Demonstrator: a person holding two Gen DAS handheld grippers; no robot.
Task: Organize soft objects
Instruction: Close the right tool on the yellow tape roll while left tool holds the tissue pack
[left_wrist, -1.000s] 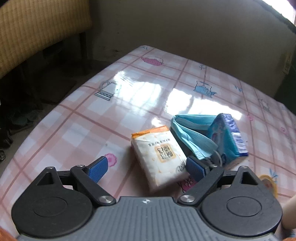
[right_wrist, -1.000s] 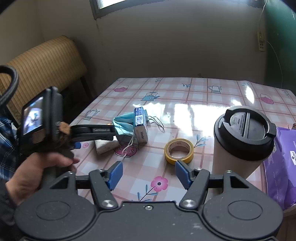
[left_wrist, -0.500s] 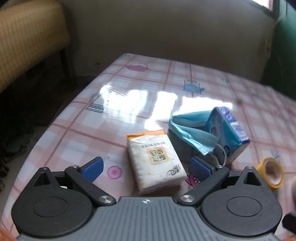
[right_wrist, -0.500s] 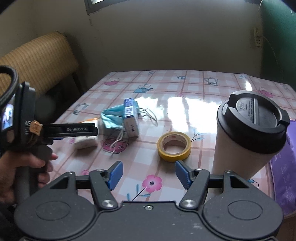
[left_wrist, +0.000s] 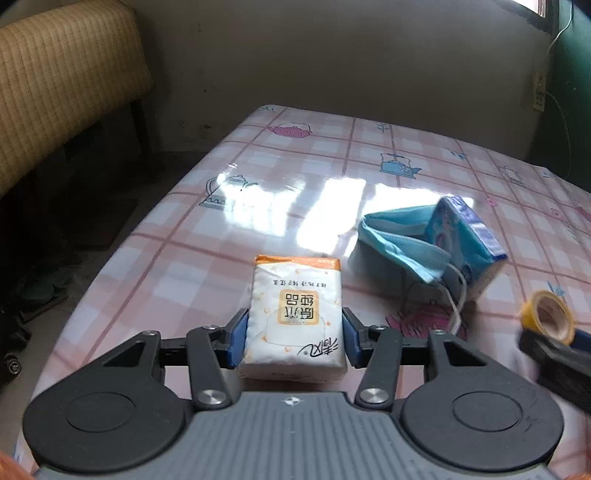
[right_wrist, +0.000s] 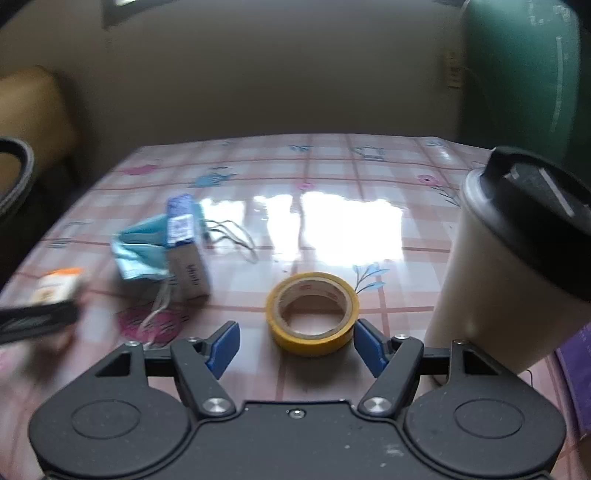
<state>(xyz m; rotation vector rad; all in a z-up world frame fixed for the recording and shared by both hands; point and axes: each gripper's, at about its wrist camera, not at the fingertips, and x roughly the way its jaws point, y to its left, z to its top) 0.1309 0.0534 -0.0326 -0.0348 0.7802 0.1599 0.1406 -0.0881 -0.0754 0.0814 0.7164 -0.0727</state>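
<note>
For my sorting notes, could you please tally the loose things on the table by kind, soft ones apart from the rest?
Soft tissue packs: 2, the white and orange tissue pack and the blue tissue pack.
Soft face masks: 1, the blue face mask.
Tape rolls: 1, the yellow tape roll.
Lidded cups: 1, the white cup.
Purple packages: 1, the purple package, only partly in view.
Total: 6.

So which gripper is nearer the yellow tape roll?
Right. The right gripper has the yellow tape roll between its open jaws; the left gripper is off beside it, closed on the tissue pack.
</note>
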